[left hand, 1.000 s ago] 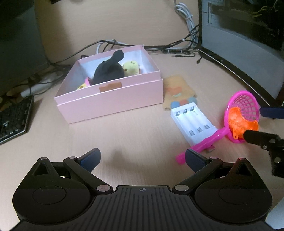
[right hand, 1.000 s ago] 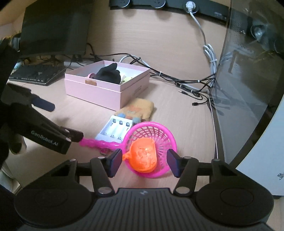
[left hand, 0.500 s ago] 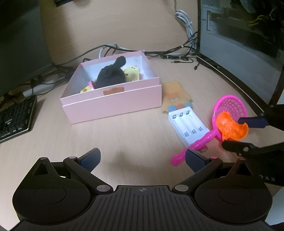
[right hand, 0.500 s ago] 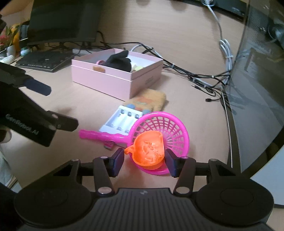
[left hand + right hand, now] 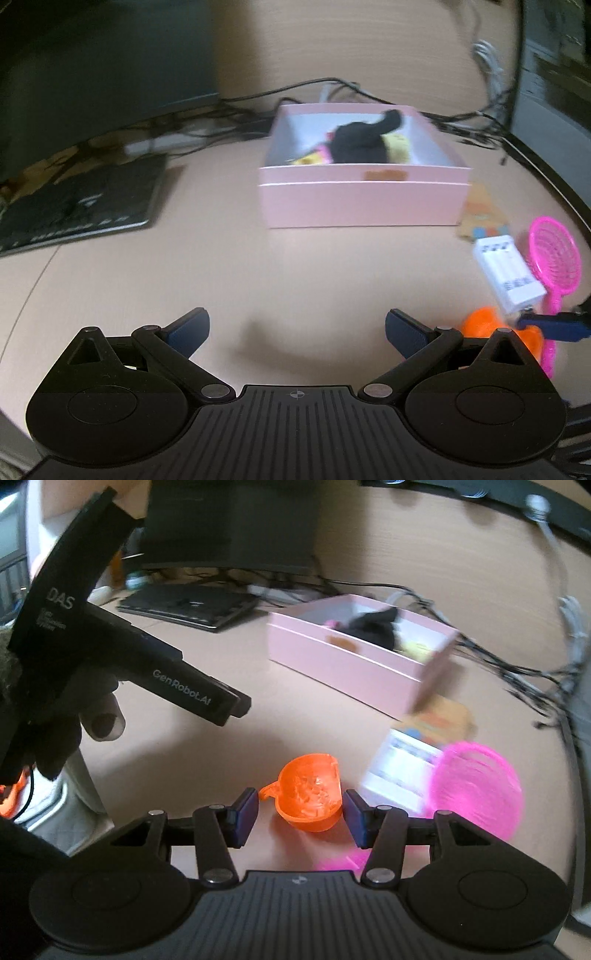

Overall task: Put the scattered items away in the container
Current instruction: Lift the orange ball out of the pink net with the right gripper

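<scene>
Right of the right tool (image 5: 300, 814), motion blur smears the pink net (image 5: 478, 788) and white battery charger (image 5: 400, 770); labels unreadable.

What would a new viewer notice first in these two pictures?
The orange pumpkin-shaped cup stands out, sitting between the fingers of the right gripper, just off the pink net scoop at right. Behind it, the pink box sits mid-desk with a black plush toy poking out. The left gripper hangs open over bare desk.

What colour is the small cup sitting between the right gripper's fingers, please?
The cup is bright orange, seen best in the right wrist view.
</scene>
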A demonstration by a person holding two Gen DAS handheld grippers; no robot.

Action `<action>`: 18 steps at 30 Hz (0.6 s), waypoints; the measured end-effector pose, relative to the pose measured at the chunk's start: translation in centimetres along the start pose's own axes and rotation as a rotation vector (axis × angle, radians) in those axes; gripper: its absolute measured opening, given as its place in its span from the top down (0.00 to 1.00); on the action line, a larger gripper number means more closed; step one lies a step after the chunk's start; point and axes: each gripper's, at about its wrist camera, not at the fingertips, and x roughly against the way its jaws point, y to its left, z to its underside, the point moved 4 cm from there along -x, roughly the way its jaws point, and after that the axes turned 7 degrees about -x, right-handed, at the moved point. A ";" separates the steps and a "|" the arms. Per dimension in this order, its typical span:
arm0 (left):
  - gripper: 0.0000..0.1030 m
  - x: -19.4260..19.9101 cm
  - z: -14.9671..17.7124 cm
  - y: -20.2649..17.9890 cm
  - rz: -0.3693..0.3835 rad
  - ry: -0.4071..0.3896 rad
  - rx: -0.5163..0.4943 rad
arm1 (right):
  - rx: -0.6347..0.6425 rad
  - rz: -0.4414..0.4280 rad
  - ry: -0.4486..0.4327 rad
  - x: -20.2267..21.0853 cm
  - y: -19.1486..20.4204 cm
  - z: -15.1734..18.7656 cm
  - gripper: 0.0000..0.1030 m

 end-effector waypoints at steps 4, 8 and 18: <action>0.00 0.7 0.8 1.5 0.011 -0.008 0.028 | 0.009 -0.044 -0.021 -0.9 1.4 -1.4 0.42; 0.00 1.0 1.3 1.6 0.022 -0.009 0.045 | -0.008 -0.058 -0.039 0.3 1.0 -1.7 0.34; 0.00 1.9 0.9 -5.2 0.242 -0.073 -0.122 | -0.153 0.137 0.009 2.3 -5.8 2.0 0.31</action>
